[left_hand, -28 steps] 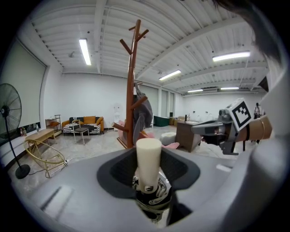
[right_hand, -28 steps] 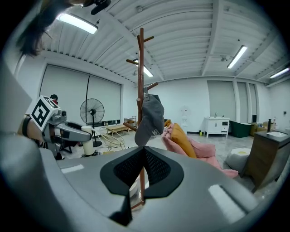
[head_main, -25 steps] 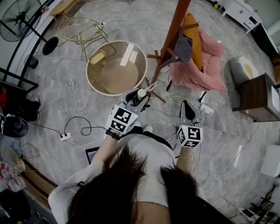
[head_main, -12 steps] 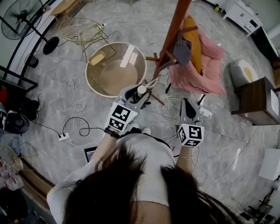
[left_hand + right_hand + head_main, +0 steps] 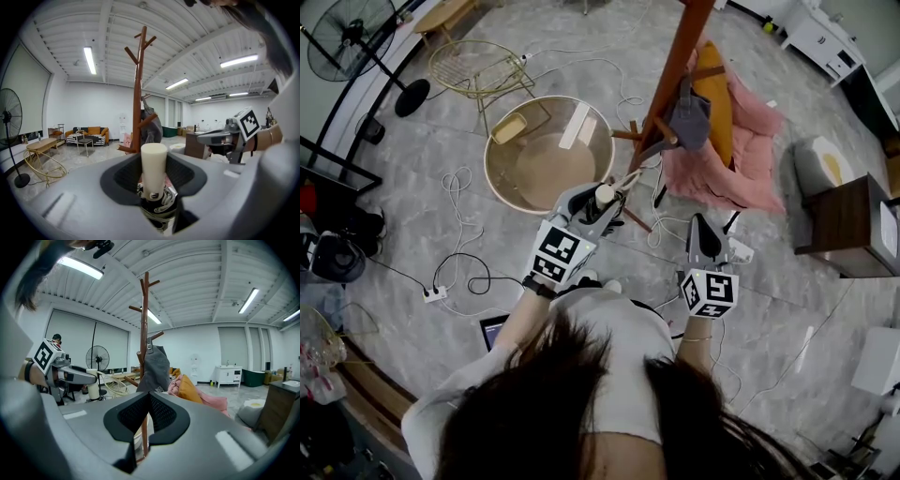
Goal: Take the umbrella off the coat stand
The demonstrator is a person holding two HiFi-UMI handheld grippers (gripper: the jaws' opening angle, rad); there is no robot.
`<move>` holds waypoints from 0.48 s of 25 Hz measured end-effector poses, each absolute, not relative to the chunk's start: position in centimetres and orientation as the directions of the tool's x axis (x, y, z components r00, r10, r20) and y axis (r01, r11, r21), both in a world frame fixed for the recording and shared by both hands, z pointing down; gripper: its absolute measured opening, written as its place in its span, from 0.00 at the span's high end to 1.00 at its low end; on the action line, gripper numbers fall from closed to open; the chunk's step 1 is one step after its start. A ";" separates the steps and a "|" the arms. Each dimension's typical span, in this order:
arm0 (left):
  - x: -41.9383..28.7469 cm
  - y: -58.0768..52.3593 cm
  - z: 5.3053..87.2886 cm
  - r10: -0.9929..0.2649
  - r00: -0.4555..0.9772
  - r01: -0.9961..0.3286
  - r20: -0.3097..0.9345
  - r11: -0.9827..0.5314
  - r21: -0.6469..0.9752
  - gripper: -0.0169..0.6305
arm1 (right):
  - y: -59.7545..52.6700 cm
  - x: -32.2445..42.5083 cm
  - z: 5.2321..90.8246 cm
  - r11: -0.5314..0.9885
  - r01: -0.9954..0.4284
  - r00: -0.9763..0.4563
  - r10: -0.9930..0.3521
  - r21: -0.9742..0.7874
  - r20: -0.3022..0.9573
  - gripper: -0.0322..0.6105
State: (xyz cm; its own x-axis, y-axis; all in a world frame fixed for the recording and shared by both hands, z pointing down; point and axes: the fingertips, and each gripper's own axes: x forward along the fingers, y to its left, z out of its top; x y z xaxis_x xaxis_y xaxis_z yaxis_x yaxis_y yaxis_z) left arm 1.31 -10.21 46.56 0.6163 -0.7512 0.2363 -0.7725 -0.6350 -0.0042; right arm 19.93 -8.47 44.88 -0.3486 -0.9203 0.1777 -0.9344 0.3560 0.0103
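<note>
Head view: one coat stand (image 5: 673,89) on the floor, a grey cap (image 5: 692,111) on one peg, an orange cushion (image 5: 719,94) and a pink cloth (image 5: 727,164) just to its right. Left of the coat stand, one round glass tabletop (image 5: 544,171), one wire chair (image 5: 476,64) and one fan (image 5: 352,42).

Two grippers in front of the coat stand. Left hand-held gripper (image 5: 602,199) clamped on the single umbrella (image 5: 604,196), close to the stand's lowest pegs. Right hand-held gripper (image 5: 703,234) near the pink cloth.

Left gripper view: cream handle upright and pinched between the jaws, folded black-and-white canopy below, coat stand straight beyond. Shows a sofa (image 5: 86,133) unseen from above.

Right gripper view: jaws closed together on nothing. Coat stand's pole directly beyond them, cap hanging just above. Adds ceiling strip lights (image 5: 82,267).
</note>
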 end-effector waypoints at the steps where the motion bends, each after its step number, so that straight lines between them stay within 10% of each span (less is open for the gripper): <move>1: 1.3 -10.3 46.5 -0.751 0.617 -0.772 0.235 -0.635 -0.005 0.66 | -8.6 20.0 44.8 0.355 -0.935 -0.348 -0.921 0.010 0.176 0.95; 12: 1.6 -11.1 46.5 -0.734 0.627 -0.759 0.262 -0.651 -0.009 0.66 | -9.6 19.8 44.9 0.351 -0.936 -0.347 -0.919 -0.009 0.188 0.95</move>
